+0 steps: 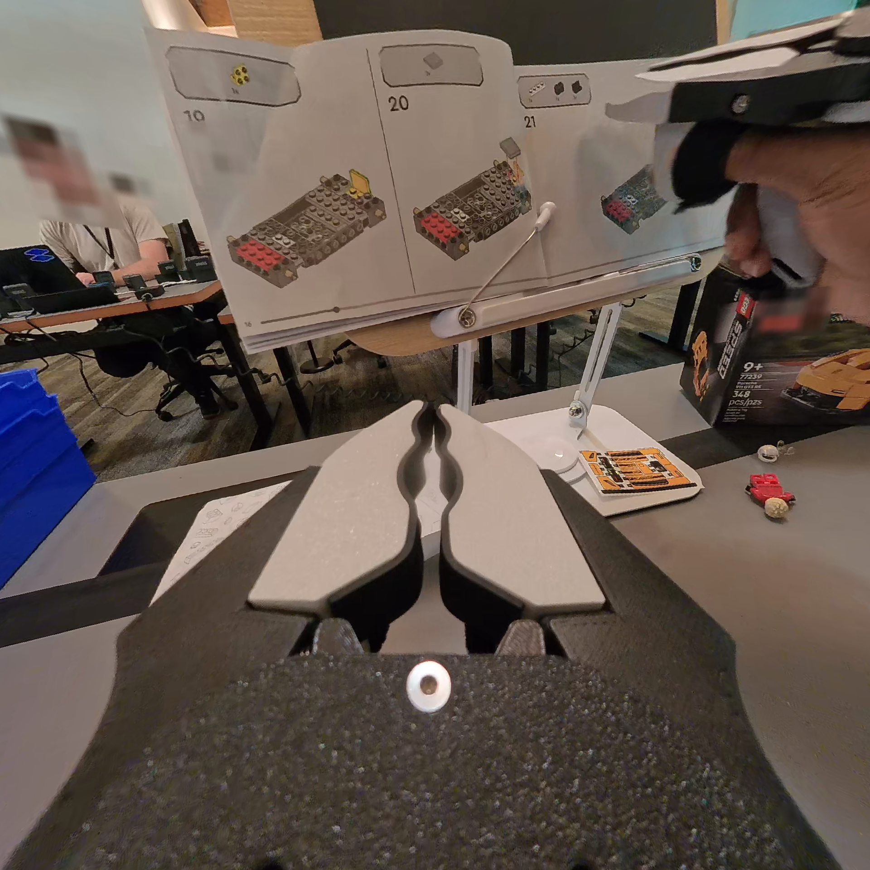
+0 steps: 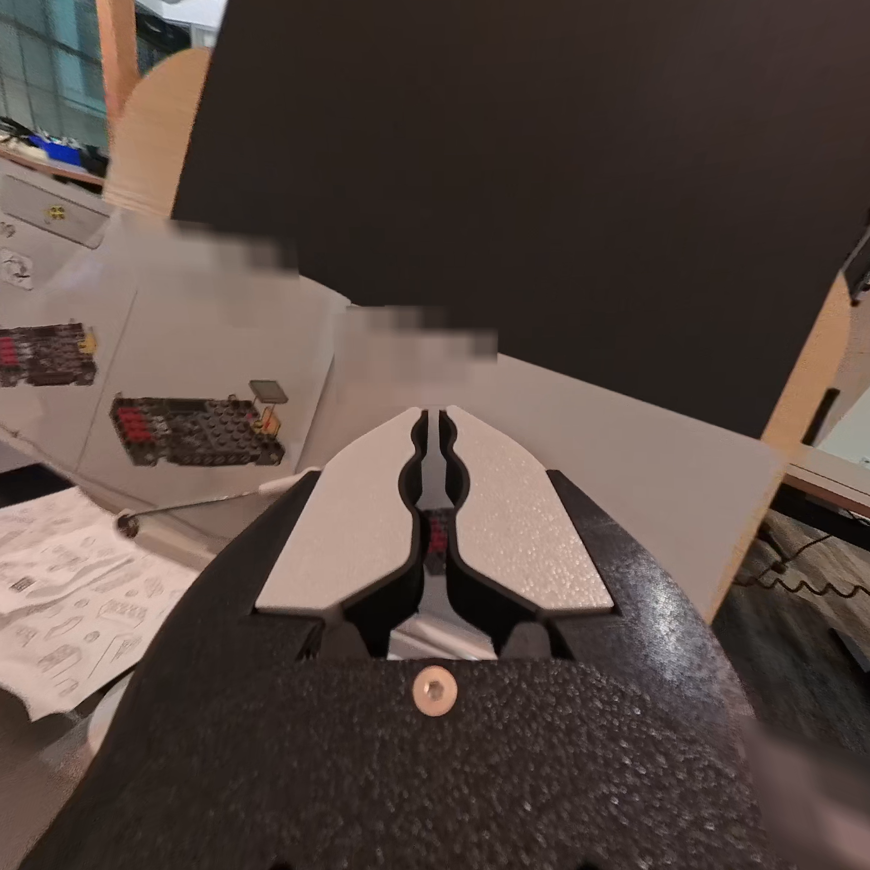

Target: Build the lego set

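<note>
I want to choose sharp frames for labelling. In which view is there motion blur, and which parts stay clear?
Left wrist view: instruction booklet and left tongs are sharp; only the hand at the upper right is smeared. Right wrist view: booklet and parts sheet are blurred; right tongs stay clear, with glare on their black body.

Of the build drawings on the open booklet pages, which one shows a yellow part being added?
The leftmost drawing on the instruction booklet: a yellow piece sits at its upper right corner. The middle drawing adds a grey tile instead.

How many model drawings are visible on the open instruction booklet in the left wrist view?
3: one on the left page, one on the middle page, one on the right page, partly hidden by the hand.
</note>
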The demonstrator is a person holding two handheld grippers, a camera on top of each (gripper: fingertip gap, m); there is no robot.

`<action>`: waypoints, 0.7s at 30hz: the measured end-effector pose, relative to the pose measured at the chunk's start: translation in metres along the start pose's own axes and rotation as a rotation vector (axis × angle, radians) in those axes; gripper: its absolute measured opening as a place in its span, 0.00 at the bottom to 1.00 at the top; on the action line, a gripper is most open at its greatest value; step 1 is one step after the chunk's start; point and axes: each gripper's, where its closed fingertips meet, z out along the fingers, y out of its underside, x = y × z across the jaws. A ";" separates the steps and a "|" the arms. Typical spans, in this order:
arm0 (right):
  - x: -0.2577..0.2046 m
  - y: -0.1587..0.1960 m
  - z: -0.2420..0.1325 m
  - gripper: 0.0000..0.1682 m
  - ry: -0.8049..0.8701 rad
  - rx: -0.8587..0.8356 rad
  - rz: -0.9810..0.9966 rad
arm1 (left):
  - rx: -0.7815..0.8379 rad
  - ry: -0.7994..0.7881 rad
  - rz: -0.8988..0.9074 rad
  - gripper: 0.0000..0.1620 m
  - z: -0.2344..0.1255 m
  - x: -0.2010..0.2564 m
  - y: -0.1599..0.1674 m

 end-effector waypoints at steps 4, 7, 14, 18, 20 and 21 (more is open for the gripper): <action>-0.020 -0.001 -0.045 0.02 -0.094 0.008 -0.003 | -0.005 0.009 -0.002 0.00 -0.006 -0.007 -0.013; -0.038 0.000 -0.093 0.02 -0.182 0.007 0.011 | 0.002 0.037 0.024 0.00 -0.015 -0.013 -0.031; -0.059 0.034 -0.199 0.02 -0.311 -0.104 0.092 | -0.059 0.181 0.074 0.00 -0.040 -0.009 -0.062; -0.066 0.058 -0.235 0.02 -0.342 -0.169 0.136 | -0.056 0.202 0.082 0.00 -0.057 -0.005 -0.070; -0.078 0.069 -0.245 0.02 -0.407 -0.189 0.147 | -0.066 0.222 0.079 0.00 -0.065 0.002 -0.068; -0.087 0.074 -0.248 0.03 -0.457 -0.193 0.148 | -0.076 0.231 0.081 0.00 -0.069 0.005 -0.066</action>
